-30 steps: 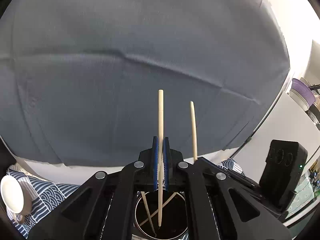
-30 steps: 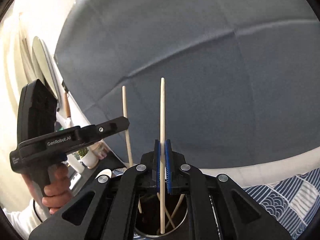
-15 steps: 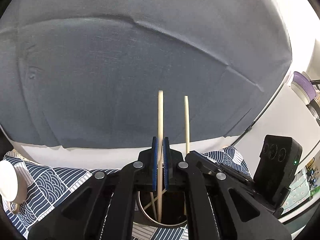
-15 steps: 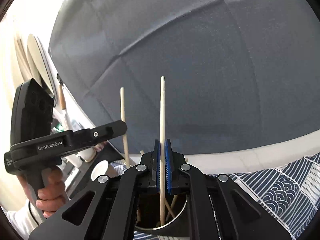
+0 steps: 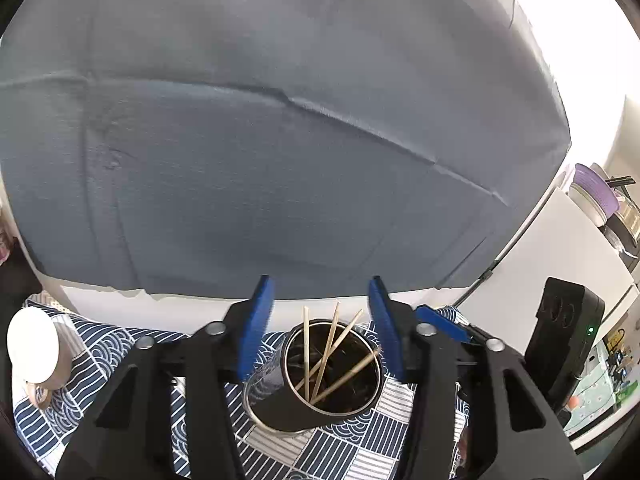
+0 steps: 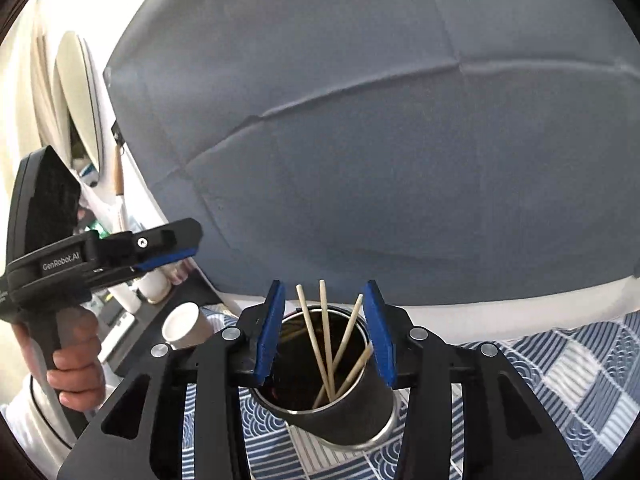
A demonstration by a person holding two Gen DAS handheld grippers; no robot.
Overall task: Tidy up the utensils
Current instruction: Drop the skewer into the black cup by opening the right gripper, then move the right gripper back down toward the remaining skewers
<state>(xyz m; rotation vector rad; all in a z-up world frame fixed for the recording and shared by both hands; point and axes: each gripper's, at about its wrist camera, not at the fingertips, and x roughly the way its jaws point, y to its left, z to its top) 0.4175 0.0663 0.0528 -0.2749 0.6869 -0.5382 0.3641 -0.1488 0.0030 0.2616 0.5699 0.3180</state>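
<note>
Four chopsticks (image 5: 329, 354) are counted in one dark metal cup (image 5: 320, 384), leaning against one another and crossing near the bottom; the same four are seen in the right wrist view (image 6: 326, 344), their tips rising above the rim of the cup (image 6: 352, 412). The cup stands on a worktop covered by one blue-and-white patterned cloth (image 5: 100, 364). One white paper cup (image 5: 34, 346) is seen at the far left, lying on its side. One grey sheet (image 5: 280, 140) is hung behind the worktop. Two claws are present. The left claw (image 5: 320, 336) is held above and just short of the cup, angled downward, its blue pads (image 5: 256, 332) spread apart with nothing pinched; its jaws have just been opening, and only the cup and chopsticks are seen beyond the gap. The right claw (image 6: 326, 332) is posed likewise, tilted down over the cup, spread and empty, its jaws also having just been opening. In the right wrist view the left claw's handle is gripped by a hand (image 6: 74, 364) at the left edge.
</note>
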